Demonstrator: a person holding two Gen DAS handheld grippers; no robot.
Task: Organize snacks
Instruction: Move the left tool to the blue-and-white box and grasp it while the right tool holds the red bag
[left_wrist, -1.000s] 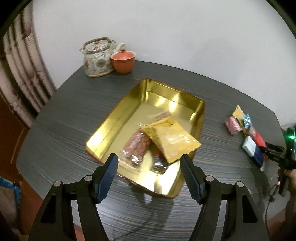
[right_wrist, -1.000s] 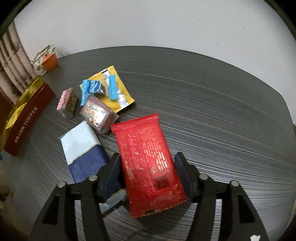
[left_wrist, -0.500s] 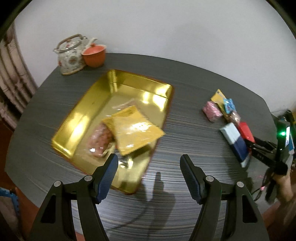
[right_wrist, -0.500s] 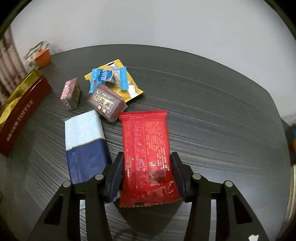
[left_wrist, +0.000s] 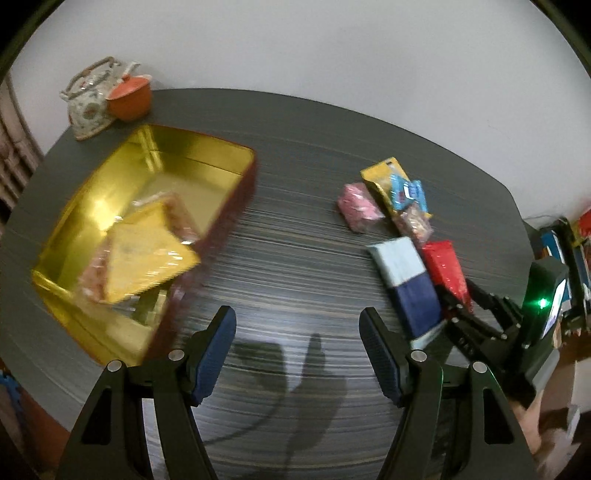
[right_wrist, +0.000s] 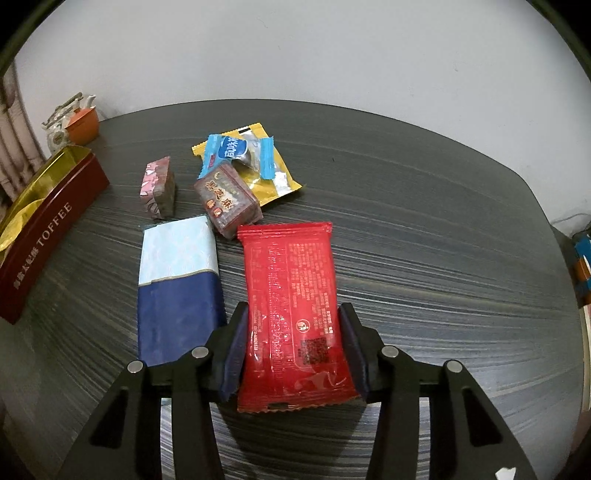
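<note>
My right gripper (right_wrist: 293, 339) is shut on the red snack packet (right_wrist: 291, 295), its jaws pressing both long sides; the packet lies low over the dark table. The same packet shows in the left wrist view (left_wrist: 445, 267). Beside it lie a blue-and-white packet (right_wrist: 179, 284), a brown snack (right_wrist: 227, 201), a pink snack (right_wrist: 158, 190), a blue candy (right_wrist: 240, 153) and a yellow packet (right_wrist: 273, 184). My left gripper (left_wrist: 297, 350) is open and empty above bare table. The gold toffee tin (left_wrist: 207, 153) holds a yellow packet (left_wrist: 147, 254) and other snacks.
A patterned teapot (left_wrist: 90, 99) and an orange lidded cup (left_wrist: 129, 96) stand at the table's far left corner. The tin's red side (right_wrist: 44, 243) is left of the snack pile. The table edge (left_wrist: 517, 206) is on the right.
My left gripper has swung right, away from the tin toward the snack pile. My right gripper's jaws have closed in on the red packet's sides.
</note>
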